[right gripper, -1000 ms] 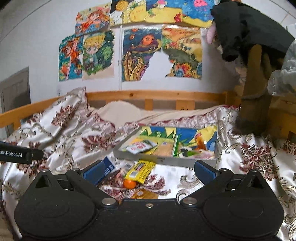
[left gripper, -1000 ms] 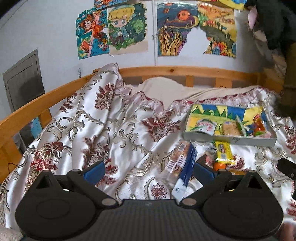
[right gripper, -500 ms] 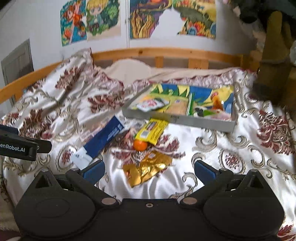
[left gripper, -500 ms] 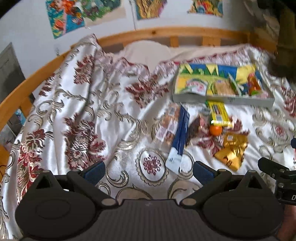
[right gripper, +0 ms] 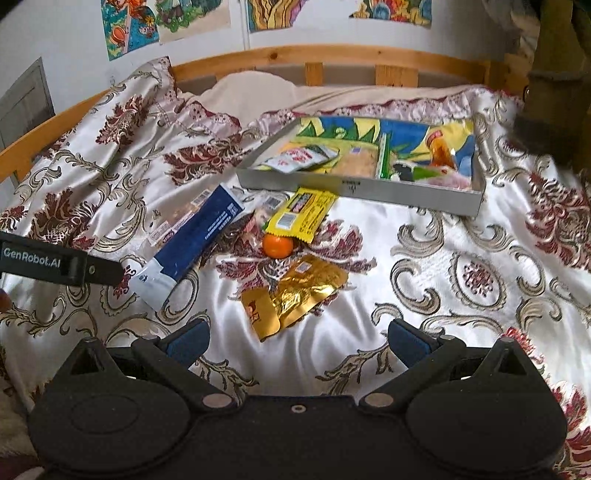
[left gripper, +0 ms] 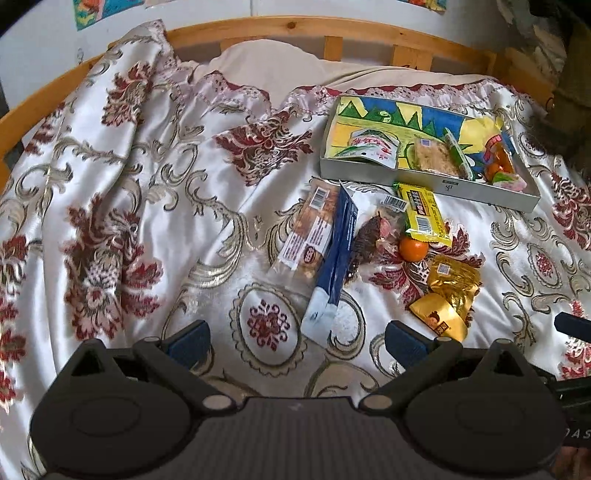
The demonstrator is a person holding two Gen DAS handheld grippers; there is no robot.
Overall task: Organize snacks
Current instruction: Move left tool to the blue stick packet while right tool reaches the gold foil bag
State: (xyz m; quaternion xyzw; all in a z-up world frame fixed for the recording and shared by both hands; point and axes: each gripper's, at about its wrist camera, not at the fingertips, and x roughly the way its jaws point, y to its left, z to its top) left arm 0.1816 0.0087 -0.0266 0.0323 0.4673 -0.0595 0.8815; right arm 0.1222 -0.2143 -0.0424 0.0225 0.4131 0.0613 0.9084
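Observation:
Loose snacks lie on a patterned satin bedspread: a long blue packet [left gripper: 336, 258] [right gripper: 192, 240], a clear biscuit pack [left gripper: 306, 236], a yellow bar [left gripper: 423, 216] [right gripper: 299, 216], a small orange ball [left gripper: 413, 249] [right gripper: 277, 245], a brown wrapped snack [left gripper: 367, 236] and gold foil packs [left gripper: 448, 295] [right gripper: 291, 295]. A shallow grey tray [left gripper: 461, 190] [right gripper: 369, 188] beyond them holds several snacks. My left gripper [left gripper: 295, 341] hangs open just short of the blue packet. My right gripper [right gripper: 297, 339] is open, near the gold packs. Both hold nothing.
A wooden bed rail [left gripper: 332, 29] [right gripper: 332, 55] curves round the far side, with a cream pillow [left gripper: 273, 62] in front of it. Posters [right gripper: 166, 22] hang on the wall. Dark clothing [right gripper: 554, 74] hangs at the far right. The other gripper's arm [right gripper: 55, 264] shows at left.
Both grippers have tilted down and lifted, so the bedspread and snacks now fill the views and the wall posters have slid upward. The snacks have not moved. Both stay open.

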